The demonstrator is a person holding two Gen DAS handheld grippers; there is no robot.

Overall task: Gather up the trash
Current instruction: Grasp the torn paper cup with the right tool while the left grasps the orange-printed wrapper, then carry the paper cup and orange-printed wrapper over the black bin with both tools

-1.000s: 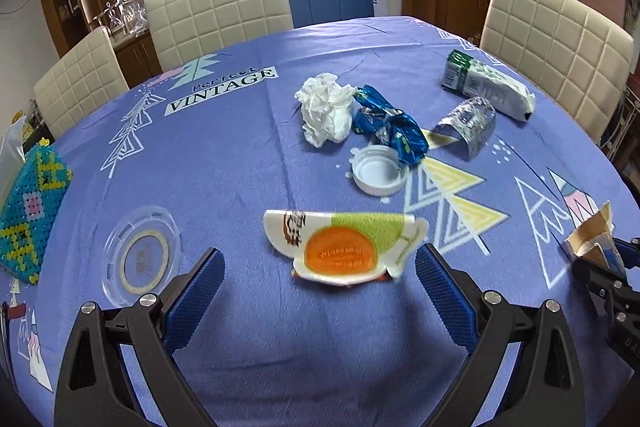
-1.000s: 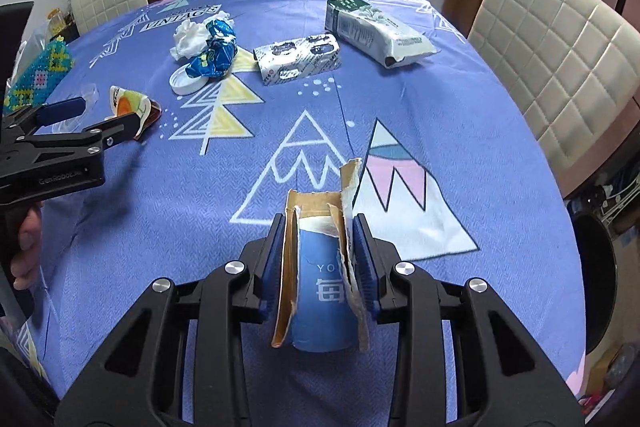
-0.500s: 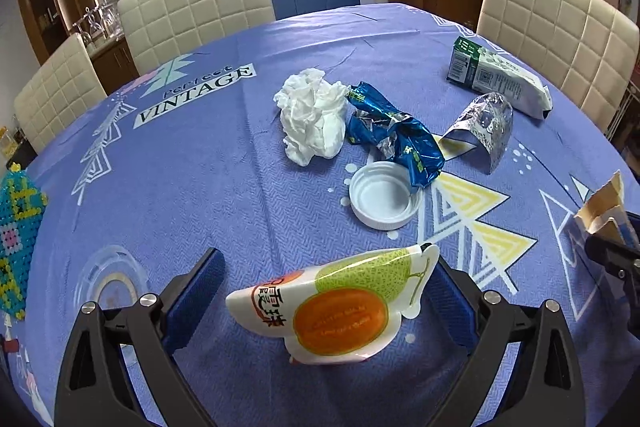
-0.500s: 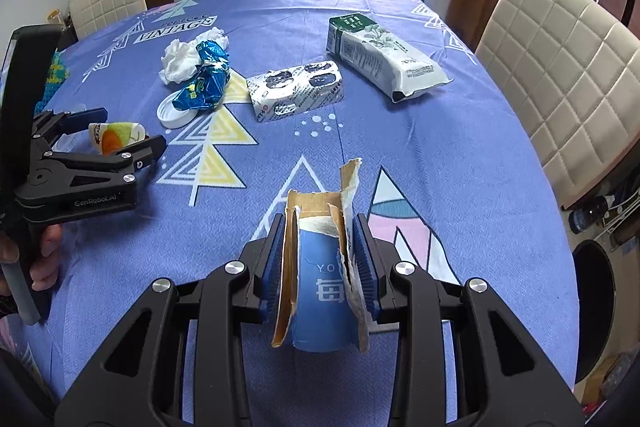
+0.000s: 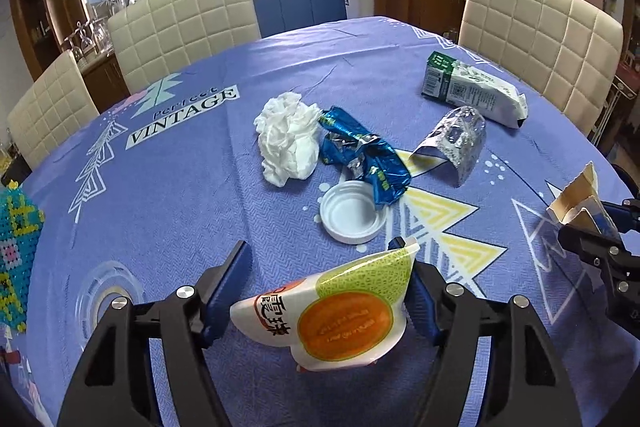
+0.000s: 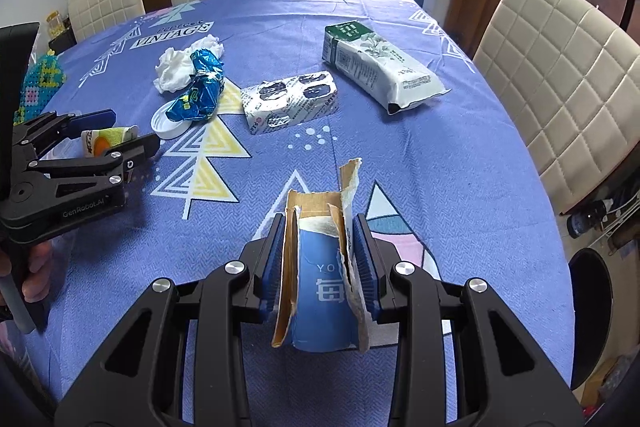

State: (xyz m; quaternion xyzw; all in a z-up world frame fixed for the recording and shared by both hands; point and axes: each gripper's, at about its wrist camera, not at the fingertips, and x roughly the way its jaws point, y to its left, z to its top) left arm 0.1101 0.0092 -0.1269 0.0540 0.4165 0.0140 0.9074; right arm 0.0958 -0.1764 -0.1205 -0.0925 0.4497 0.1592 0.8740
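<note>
Since a second ago the left gripper [image 5: 324, 291] has come forward around the melon-print wrapper [image 5: 334, 311] and its fingers have drawn in from wide apart to the wrapper's two ends — the right finger touches the wrapper's upturned corner, while the left finger's contact I cannot tell. The wrapper, which lay flat on the desk [image 5: 180, 187], now stands tilted between them. The right gripper [image 6: 320, 267] has not changed: closed tight on a torn blue paper cup [image 6: 320, 291], its ragged cardboard edges sticking up past the pads.

Just beyond the wrapper lies a white plastic lid [image 5: 352, 213], open side up. Touching its far edge is a crumpled blue foil wrapper [image 5: 360, 155], and beside that, further left, a wad of white tissue [image 5: 290, 139]. To the right of the foil sits a crushed silver-printed carton [image 5: 452, 143] — from the right wrist view it lies on its side, apart from the rest. Farthest back on the right lies a green-and-white milk carton [image 5: 472, 91], flattened at one end. At the desk's left edge are a clear plastic lid [image 5: 108, 293] and a beaded mat [image 5: 16, 247]. Cream quilted chairs [image 5: 184, 27] ring the far side.
</note>
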